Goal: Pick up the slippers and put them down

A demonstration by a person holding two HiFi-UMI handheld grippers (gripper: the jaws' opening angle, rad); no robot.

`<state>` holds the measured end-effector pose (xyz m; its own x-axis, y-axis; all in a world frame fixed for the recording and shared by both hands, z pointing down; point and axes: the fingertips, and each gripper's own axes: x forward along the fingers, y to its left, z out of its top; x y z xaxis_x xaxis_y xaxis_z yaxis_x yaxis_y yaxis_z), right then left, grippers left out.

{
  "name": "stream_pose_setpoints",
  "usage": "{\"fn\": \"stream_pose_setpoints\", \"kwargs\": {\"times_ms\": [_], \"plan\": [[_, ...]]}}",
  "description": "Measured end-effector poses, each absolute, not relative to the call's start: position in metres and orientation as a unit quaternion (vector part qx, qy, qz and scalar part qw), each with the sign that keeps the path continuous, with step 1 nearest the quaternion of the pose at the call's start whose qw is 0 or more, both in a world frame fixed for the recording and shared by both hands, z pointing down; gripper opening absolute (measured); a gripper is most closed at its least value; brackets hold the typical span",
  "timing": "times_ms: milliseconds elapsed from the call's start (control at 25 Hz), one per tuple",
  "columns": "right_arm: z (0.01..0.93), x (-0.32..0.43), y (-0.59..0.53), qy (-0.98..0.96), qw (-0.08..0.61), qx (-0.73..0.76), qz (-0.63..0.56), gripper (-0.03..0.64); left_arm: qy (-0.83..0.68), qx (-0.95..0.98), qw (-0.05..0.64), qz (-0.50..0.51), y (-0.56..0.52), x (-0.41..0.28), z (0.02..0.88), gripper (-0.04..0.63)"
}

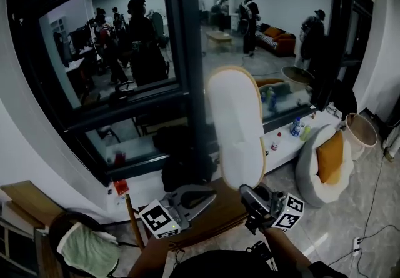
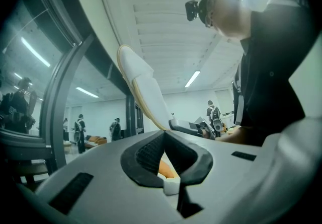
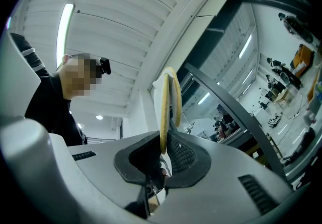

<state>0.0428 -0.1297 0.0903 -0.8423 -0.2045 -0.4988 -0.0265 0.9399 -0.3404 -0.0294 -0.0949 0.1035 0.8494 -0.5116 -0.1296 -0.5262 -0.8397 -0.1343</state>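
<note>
Gripping upright slipper [image 1: 236, 120] in right tool [image 1: 247, 190], green cloth [image 1: 84, 249] in basket [image 1: 56, 227]

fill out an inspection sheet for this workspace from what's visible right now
surface: brown wooden top under the grippers; pale tiled floor
job's things: slipper held upright, pale sole toward the head view; no second slipper made out
clutter: bottles on the white ledge, beanbag, green cloth
grippers: right gripper shut on the slipper; left gripper shut, empty
cables: cable on the floor, right
surroundings: dark-framed window, people beyond
</note>
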Motion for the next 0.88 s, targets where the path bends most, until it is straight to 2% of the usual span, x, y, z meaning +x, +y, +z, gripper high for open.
{"fn": "stream_pose_setpoints", "kwargs": {"times_ms": [880], "plan": [[0.134,0.049,-0.125,0.934,0.276,-0.073,-0.213,0.046,0.271,-0.961,0.038,0.046,-0.088,-0.024,0.145,0.011]]}}
